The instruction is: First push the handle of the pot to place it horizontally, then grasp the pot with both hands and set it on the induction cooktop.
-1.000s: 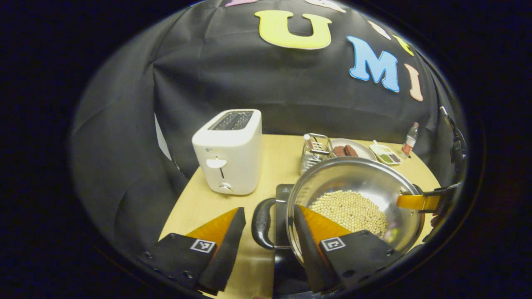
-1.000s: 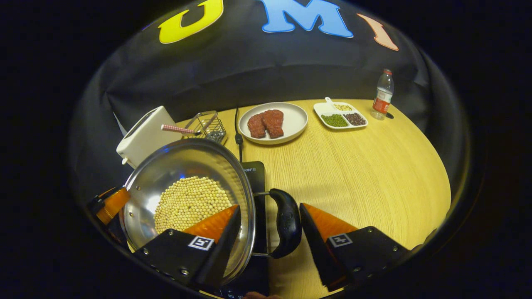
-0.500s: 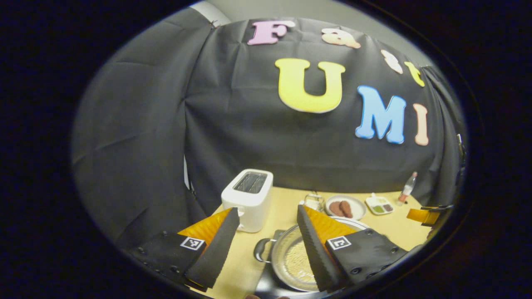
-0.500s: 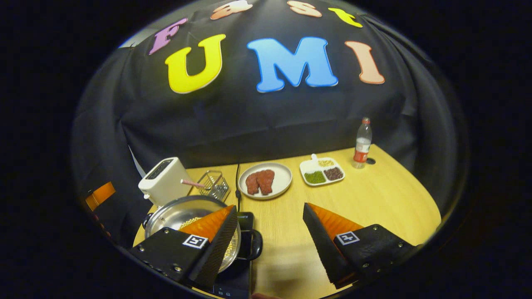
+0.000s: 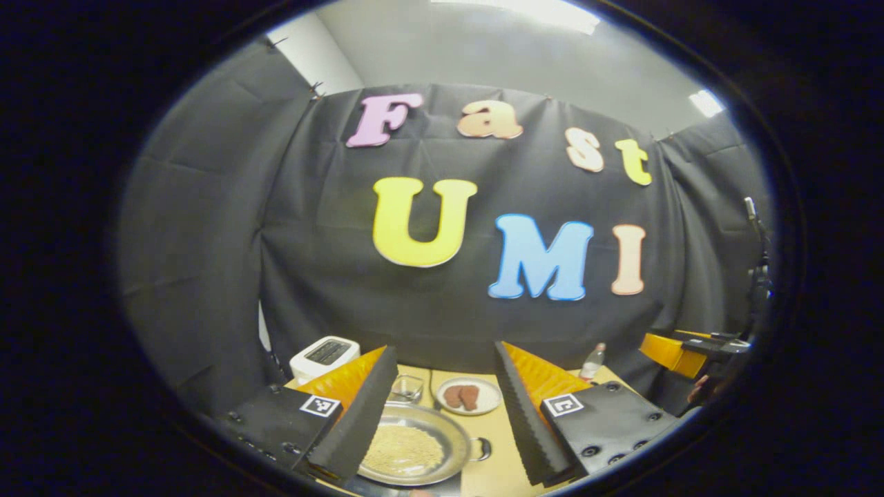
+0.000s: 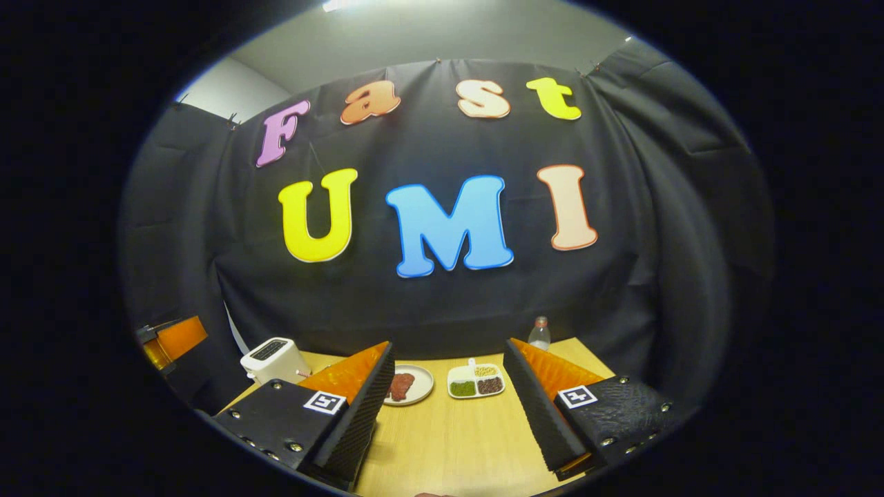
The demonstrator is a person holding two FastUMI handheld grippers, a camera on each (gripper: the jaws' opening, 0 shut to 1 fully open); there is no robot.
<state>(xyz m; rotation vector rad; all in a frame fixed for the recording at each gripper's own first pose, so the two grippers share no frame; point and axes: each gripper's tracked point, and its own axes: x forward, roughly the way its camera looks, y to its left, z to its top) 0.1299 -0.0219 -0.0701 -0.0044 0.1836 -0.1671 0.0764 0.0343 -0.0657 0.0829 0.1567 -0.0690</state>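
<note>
In the left gripper view, the left tongs (image 5: 442, 386) are hanging high above the wooden surface (image 5: 501, 462) with their two fingers spread wide apart and gripping nothing. Between and below the fingers, the pot (image 5: 414, 452) is sitting low in the view, its steel bowl holding a bed of pale beans (image 5: 404, 450). One black side handle (image 5: 483, 449) is sticking out from the pot's rim on the right. Behind the pot, a plate of red meat (image 5: 469, 395) is resting on the surface, a wire basket (image 5: 406, 388) is standing to the left of that plate, and a white toaster (image 5: 324, 353) is sitting farther left of the pot. A bottle (image 5: 592, 362) is standing far right of the pot. The right tongs (image 5: 680, 352) are showing at the right edge.

In the right gripper view, the right tongs (image 6: 445, 393) are likewise gaping wide and carrying nothing. The plate of red meat (image 6: 407, 385), a divided dish (image 6: 475, 381), the bottle (image 6: 539, 334) and the toaster (image 6: 273, 357) are sitting beyond them.
</note>
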